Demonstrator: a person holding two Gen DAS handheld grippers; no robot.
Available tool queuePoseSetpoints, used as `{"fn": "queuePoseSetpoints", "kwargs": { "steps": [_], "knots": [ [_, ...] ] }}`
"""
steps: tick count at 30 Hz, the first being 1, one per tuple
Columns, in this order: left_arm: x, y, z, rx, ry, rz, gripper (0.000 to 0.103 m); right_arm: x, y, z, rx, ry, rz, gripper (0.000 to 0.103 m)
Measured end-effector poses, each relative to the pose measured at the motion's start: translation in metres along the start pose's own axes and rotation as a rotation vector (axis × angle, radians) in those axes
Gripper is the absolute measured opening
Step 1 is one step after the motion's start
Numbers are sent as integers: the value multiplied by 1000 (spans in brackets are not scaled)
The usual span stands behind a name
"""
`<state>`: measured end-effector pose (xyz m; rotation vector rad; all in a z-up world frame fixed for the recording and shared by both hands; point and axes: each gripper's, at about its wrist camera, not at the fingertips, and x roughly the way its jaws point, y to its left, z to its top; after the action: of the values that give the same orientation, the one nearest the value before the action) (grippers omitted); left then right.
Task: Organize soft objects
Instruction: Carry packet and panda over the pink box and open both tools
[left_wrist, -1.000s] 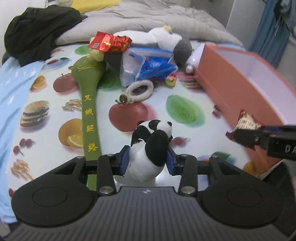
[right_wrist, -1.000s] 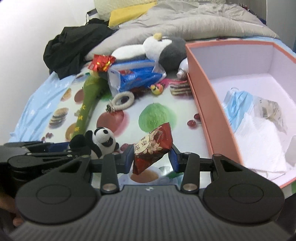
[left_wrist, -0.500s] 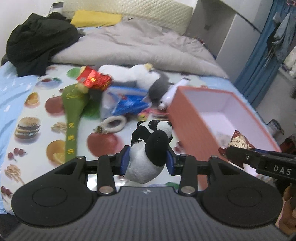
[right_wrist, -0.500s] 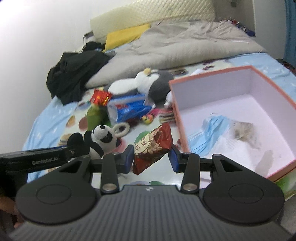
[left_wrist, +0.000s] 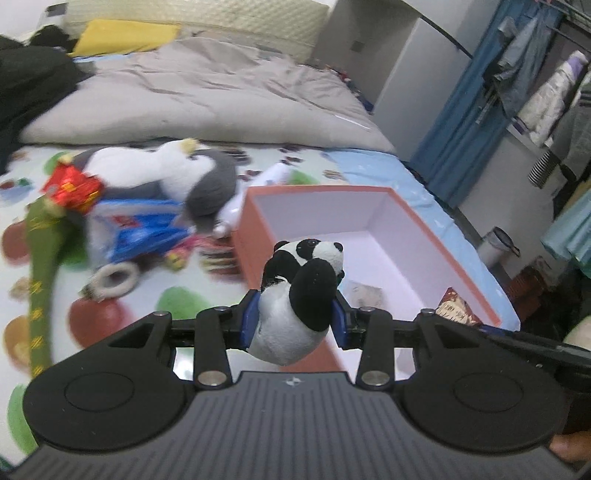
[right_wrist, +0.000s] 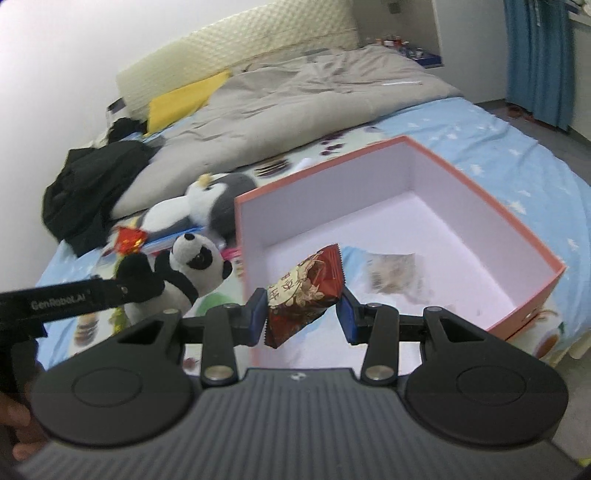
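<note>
Black-and-white plush is clamped between the blue pads of the left gripper (left_wrist: 295, 325): a small panda toy (left_wrist: 297, 299) is held by its body, head up, in front of the open salmon-pink box (left_wrist: 384, 192) that sits on the bed. Partly closed fingers are seen on both grippers, each pressed against what it carries. A dark red snack packet (right_wrist: 304, 291) is pinched at an angle by the right gripper (right_wrist: 302, 320), above the near wall of the box. Inside the box, on its pale floor, a light blue item and a crumpled patterned wrapper (right_wrist: 391, 271) are lying; both are blurred. To the left of the box, on the fruit-printed sheet (left_wrist: 184, 302), a larger grey-and-white plush penguin (left_wrist: 184, 177), a blue plastic bag (left_wrist: 144, 229), a shiny red packet (left_wrist: 72, 188), a green fabric piece with yellow characters (left_wrist: 40, 266) and a white ring (left_wrist: 114, 277) are scattered. A grey duvet (left_wrist: 207, 96) is bunched behind them.
</note>
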<state>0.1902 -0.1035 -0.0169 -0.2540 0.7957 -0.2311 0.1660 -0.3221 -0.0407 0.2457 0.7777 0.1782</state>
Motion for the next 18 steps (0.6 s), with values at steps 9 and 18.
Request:
{"fn": "queuePoseSetpoints", "kwargs": {
  "steps": [9, 18],
  "knots": [
    [80, -41, 40, 88, 62, -53, 46, 42, -41, 27, 39, 19, -61, 44],
    [146, -50, 51, 116, 147, -47, 47, 88, -74, 37, 66, 73, -80, 45]
  ]
}}
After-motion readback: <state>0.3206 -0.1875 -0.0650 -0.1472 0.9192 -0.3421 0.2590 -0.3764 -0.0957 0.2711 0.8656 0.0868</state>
